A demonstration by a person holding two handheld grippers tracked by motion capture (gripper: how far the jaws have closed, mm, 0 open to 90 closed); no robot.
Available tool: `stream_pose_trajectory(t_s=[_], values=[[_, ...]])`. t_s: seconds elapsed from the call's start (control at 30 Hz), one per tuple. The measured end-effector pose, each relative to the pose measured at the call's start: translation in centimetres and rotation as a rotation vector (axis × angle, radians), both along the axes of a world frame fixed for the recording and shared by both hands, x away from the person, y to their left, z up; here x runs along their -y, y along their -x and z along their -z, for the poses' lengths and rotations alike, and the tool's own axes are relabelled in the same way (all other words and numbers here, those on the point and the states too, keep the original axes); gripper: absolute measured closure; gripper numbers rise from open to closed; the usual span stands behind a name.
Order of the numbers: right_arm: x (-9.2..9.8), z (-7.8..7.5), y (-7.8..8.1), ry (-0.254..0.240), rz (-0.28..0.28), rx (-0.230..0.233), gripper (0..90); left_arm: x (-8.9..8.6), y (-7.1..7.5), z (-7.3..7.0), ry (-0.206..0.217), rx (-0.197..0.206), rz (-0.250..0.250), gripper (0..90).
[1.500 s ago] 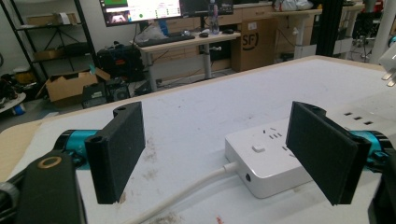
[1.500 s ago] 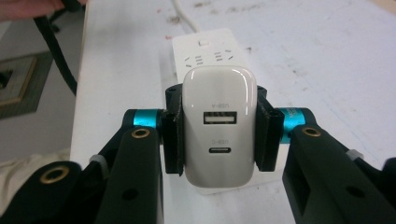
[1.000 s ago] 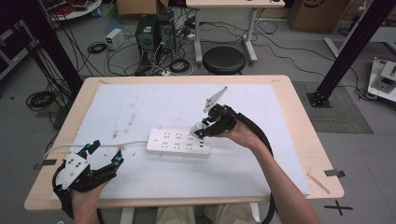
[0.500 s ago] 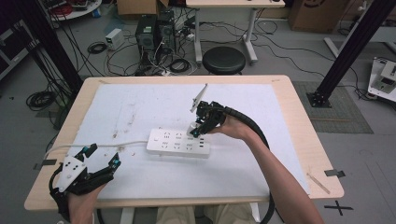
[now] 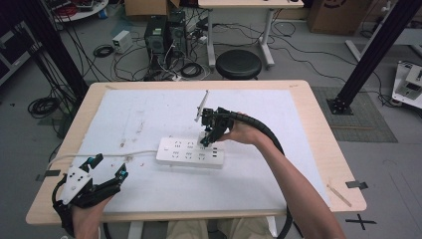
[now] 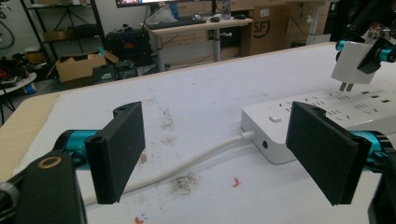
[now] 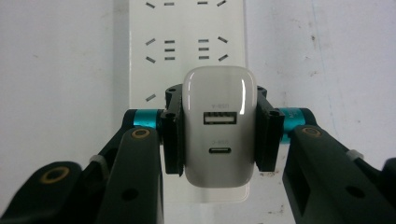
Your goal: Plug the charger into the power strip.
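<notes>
A wooden table [image 5: 318,129] carries a white mat [image 5: 149,109] bearing a power strip [image 5: 189,153].

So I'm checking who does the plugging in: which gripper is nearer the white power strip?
Right. The right gripper holds the white charger just above the power strip; the left gripper sits open off its cable end, apart.

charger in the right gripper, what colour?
White, glossy. The charger shows best in the right gripper view, clamped between the black jaws.
</notes>
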State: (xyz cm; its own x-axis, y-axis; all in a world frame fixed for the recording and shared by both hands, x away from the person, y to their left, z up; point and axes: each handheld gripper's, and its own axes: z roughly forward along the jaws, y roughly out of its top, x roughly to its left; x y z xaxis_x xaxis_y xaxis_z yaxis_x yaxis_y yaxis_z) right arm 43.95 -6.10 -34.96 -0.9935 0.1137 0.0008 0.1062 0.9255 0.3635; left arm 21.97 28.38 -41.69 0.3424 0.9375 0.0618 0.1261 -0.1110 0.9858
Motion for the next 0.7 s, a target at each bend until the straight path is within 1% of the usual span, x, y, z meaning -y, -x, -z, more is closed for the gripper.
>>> stream_pose_trajectory(t_s=[0.03,0.17,0.2,0.27,0.33,0.37,0.43,0.53,0.67,0.7], values=[[-0.1,0.1,-0.1,-0.006,-0.004,-0.005,63.2,0.0,0.0,0.0,0.004,0.002,-0.001,19.7],[-0.5,0.5,-0.1,0.024,-0.008,-0.015,63.2,0.0,0.0,0.0,0.001,0.001,-0.001,19.7],[-0.6,0.6,-0.1,0.027,-0.011,-0.007,63.3,0.0,-0.1,0.0,0.004,0.002,0.0,19.7],[-0.8,0.6,0.0,0.035,-0.014,-0.011,63.2,0.1,-0.1,0.0,0.0,-0.001,0.004,19.7],[-1.0,0.7,0.1,0.059,-0.021,0.002,63.2,0.2,-0.1,0.0,0.002,-0.001,0.003,19.7],[-1.1,0.8,0.1,0.054,-0.022,-0.001,63.3,0.2,-0.1,0.0,-0.002,-0.002,0.004,19.7],[-1.3,0.7,0.2,0.066,-0.023,0.001,63.3,0.3,-0.2,0.1,0.002,-0.004,0.007,19.7],[-1.6,0.7,0.3,0.074,-0.036,0.021,63.4,0.5,-0.3,0.1,-0.001,-0.005,0.011,19.7],[-1.9,0.8,0.2,0.079,-0.012,0.007,63.5,0.8,-0.4,0.1,0.001,-0.007,0.019,19.7],[-1.8,0.8,0.2,0.074,-0.016,0.008,63.5,0.8,-0.4,0.1,-0.004,-0.005,0.02,19.7]])
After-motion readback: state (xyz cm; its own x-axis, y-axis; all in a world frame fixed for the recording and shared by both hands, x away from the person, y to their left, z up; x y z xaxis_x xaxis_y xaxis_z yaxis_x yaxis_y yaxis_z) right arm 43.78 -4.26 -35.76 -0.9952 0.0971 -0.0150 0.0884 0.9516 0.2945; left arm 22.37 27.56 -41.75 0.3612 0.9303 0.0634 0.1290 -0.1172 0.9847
